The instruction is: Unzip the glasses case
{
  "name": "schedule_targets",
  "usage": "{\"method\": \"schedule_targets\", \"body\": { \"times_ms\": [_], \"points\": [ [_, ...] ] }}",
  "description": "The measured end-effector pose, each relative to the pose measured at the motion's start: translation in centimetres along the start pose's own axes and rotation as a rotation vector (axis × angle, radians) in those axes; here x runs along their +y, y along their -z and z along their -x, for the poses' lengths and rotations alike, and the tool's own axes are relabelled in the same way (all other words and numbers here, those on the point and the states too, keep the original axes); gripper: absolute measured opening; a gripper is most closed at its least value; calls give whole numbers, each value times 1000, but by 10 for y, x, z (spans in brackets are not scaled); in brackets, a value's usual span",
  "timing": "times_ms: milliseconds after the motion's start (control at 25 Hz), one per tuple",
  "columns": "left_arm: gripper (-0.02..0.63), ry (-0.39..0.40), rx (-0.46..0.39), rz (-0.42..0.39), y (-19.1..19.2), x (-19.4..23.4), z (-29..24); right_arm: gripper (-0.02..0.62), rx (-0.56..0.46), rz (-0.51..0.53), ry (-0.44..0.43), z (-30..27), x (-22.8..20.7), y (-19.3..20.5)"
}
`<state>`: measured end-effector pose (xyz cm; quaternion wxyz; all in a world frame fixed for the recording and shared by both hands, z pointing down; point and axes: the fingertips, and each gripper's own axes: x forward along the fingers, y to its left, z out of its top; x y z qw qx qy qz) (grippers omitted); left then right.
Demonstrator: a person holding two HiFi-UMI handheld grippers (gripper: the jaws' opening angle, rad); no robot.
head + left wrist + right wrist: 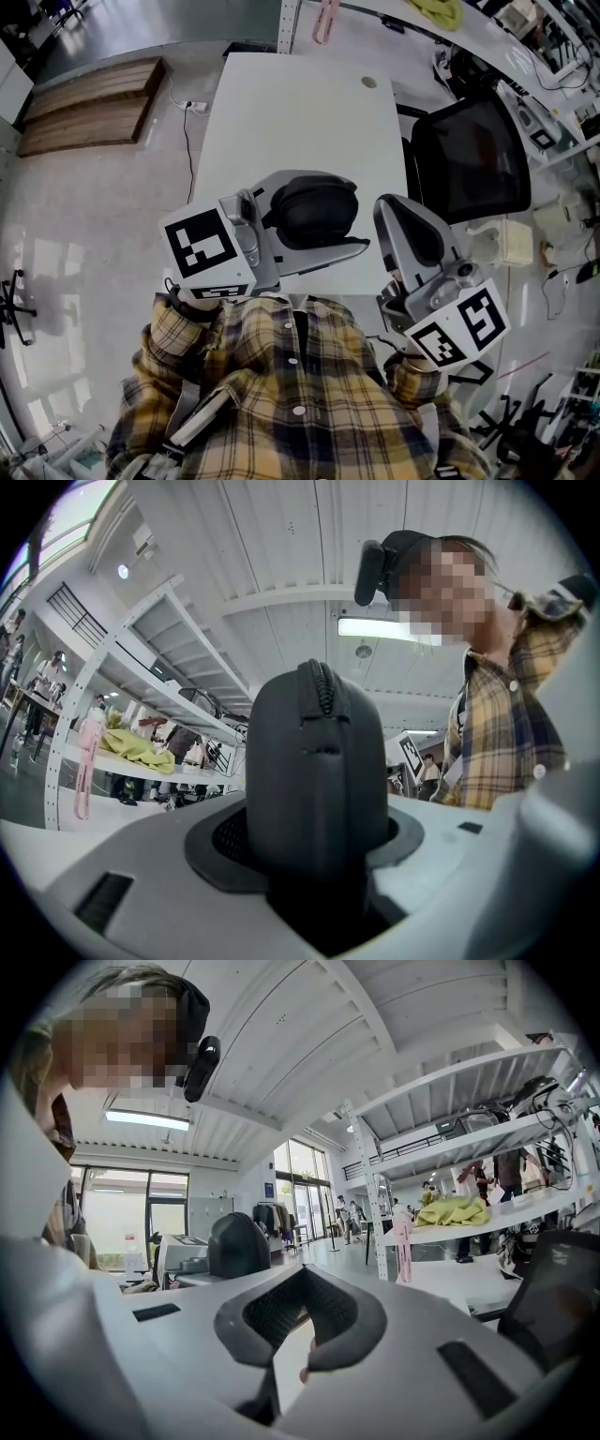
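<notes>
A white table point(300, 112) stands at 12 o'clock on a pale, glossy floor point(84, 234). A black office chair point(473, 169) sits at 2 o'clock and wooden platforms point(89, 103) at 10 o'clock. A strip light point(384, 627) glows on the ribbed ceiling point(281, 536).

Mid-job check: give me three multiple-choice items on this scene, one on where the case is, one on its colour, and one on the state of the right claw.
1. Where is the glasses case?
A in a drawer
B in the left claw
C inside a bag

2. What colour is it?
A black
B yellow
C white

3. What is the state of the right claw?
A shut on the case
B shut on a cable
C open, empty

Key:
1 B, the left claw's jaws clamp the case.
2 A, its shell is black in every view.
3 C, the white table shows through the gap between the jaws.
</notes>
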<state>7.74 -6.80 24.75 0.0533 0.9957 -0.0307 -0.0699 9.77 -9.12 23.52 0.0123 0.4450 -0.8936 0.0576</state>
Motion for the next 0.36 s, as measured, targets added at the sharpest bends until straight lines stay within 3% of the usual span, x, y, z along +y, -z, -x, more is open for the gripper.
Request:
{"method": "schedule_targets", "body": {
  "times_ms": [360],
  "points": [
    [252, 11, 46, -41, 5, 3, 1, -2, 13, 6, 3, -5, 1, 1]
  ]
}}
